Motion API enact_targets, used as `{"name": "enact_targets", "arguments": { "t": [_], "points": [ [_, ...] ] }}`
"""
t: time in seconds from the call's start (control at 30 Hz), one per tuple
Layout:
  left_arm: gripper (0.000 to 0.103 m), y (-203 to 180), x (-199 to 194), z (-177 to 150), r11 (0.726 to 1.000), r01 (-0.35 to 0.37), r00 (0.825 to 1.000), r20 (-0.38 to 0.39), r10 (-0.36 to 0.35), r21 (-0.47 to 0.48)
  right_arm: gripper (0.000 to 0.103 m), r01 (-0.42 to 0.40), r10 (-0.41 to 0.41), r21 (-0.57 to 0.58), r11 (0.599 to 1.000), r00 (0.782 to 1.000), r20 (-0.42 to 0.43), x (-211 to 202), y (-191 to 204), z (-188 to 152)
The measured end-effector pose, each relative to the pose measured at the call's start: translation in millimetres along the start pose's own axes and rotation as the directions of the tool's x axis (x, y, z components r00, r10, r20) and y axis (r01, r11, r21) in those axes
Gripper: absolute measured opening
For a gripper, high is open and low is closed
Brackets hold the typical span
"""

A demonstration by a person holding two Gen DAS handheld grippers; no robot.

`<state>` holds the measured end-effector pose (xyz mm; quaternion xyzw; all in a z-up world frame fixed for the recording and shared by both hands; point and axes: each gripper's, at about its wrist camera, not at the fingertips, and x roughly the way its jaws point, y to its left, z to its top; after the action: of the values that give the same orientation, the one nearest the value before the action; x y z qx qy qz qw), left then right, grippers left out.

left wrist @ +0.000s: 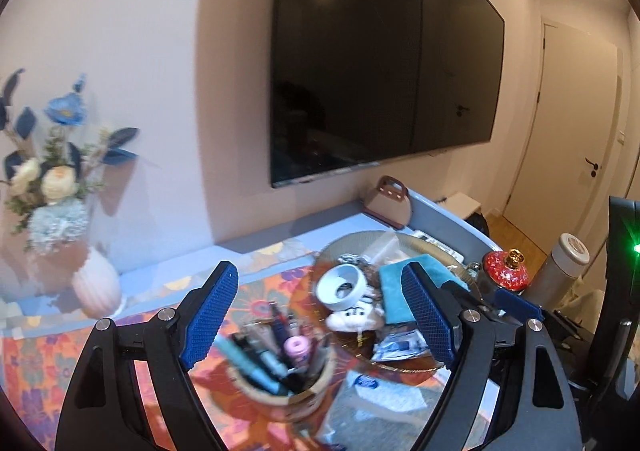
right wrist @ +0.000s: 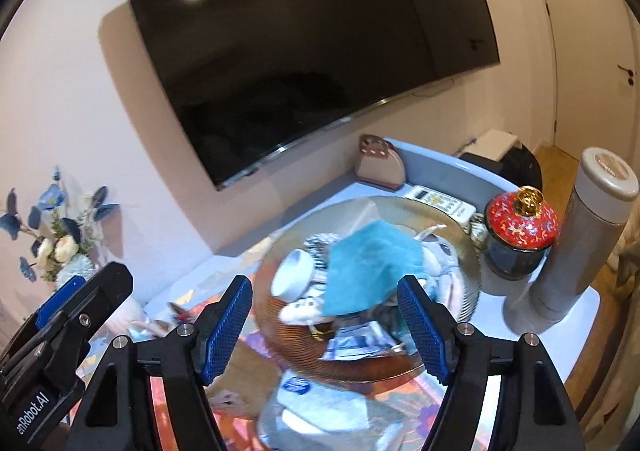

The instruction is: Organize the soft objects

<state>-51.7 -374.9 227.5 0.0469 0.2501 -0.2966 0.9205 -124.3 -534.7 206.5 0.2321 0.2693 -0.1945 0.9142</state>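
Plate (right wrist: 460,251): I see a round, finely ribbed amber glass dish near the table's (right wrist: 576,315) right edge, piled with small things.
Cloth (right wrist: 372,271): teal, soft, nappy weave, folded loosely on top of the pile at the plate's middle.
Plush toy (left wrist: 354,317): white, fuzzy, at the plate's near rim, just beside a smooth grey ring-shaped piece (left wrist: 340,285).
Pen pot (left wrist: 288,387): round, pale, blurred, crammed with pens on the orange floral mat (left wrist: 40,363).
Jar (right wrist: 520,227): dark body, glossy red patterned lid with a gold knob, by the right edge beside a matte grey flask (right wrist: 576,251).
Vase (left wrist: 98,287): white, ribbed, near the left back corner.
Writing: I read "nRobot.AI" on the left gripper's black body in the right wrist view; a blue oval logo on a white packet (right wrist: 296,387) is too blurred to read.
Left gripper (left wrist: 320,325): blue waffle-textured pads spread wide, nothing between them, touching nothing.
Right gripper (right wrist: 326,331): pads likewise apart and empty, above the plate's near rim.
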Motion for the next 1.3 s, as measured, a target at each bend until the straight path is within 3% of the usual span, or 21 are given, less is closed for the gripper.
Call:
{"name": "enact_targets", "arguments": {
  "t": [0.27, 0.4, 0.53, 0.63, 0.83, 0.97, 1.07, 1.17, 1.23, 1.3],
  "points": [
    [0.083, 33.9, -43.4, -15.3, 0.995, -0.098, 0.994, 0.038, 0.098, 0.007, 0.078, -0.069, 0.073, -0.055, 0.996, 0.995, 0.067, -32.7, 45.5, -6.2],
    [0.086, 57.0, -66.9, -29.5, 0.984, -0.178, 0.983, 0.055, 0.177, 0.024, 0.084, -0.156, 0.166, -0.126, 0.980, 0.983, 0.080, -48.8, 86.3, -19.4],
    [0.092, 91.3, -92.2, -48.4, 0.962, -0.273, 0.960, 0.070, 0.272, -0.002, 0.090, -0.230, 0.251, -0.242, 0.943, 0.966, 0.060, -56.8, 135.2, -47.7],
    [0.092, 130.8, -110.2, -71.0, 0.931, -0.356, 0.932, 0.049, 0.360, -0.081, 0.091, -0.266, 0.286, -0.352, 0.897, 0.958, 0.003, -49.2, 179.8, -80.5],
    [0.092, 205.3, -123.4, -123.3, 0.847, -0.489, 0.870, -0.049, 0.491, -0.208, 0.092, -0.339, 0.336, -0.447, 0.828, 0.938, -0.089, -9.6, 235.2, -150.3],
    [0.092, 235.3, -113.1, -163.9, 0.794, -0.570, 0.820, -0.094, 0.564, -0.209, 0.092, -0.325, 0.300, -0.494, 0.806, 0.945, -0.131, 26.0, 252.2, -195.3],
    [0.092, 254.3, -93.0, -200.2, 0.781, -0.585, 0.811, -0.131, 0.570, -0.218, 0.092, -0.312, 0.261, -0.516, 0.798, 0.950, -0.170, 51.0, 257.7, -220.3],
    [0.092, 267.5, -78.6, -224.3, 0.779, -0.580, 0.815, -0.167, 0.555, -0.240, 0.092, -0.318, 0.266, -0.500, 0.806, 0.948, -0.174, 64.5, 254.8, -228.2],
    [0.092, 272.2, -70.5, -228.5, 0.777, -0.584, 0.811, -0.208, 0.547, -0.236, 0.098, -0.329, 0.283, -0.468, 0.820, 0.944, -0.169, 70.9, 248.6, -228.4],
    [0.092, 267.2, -70.7, -226.3, 0.777, -0.591, 0.806, -0.178, 0.564, -0.216, 0.103, -0.297, 0.249, -0.445, 0.845, 0.954, -0.165, 78.4, 242.6, -229.0]
  ]
}}
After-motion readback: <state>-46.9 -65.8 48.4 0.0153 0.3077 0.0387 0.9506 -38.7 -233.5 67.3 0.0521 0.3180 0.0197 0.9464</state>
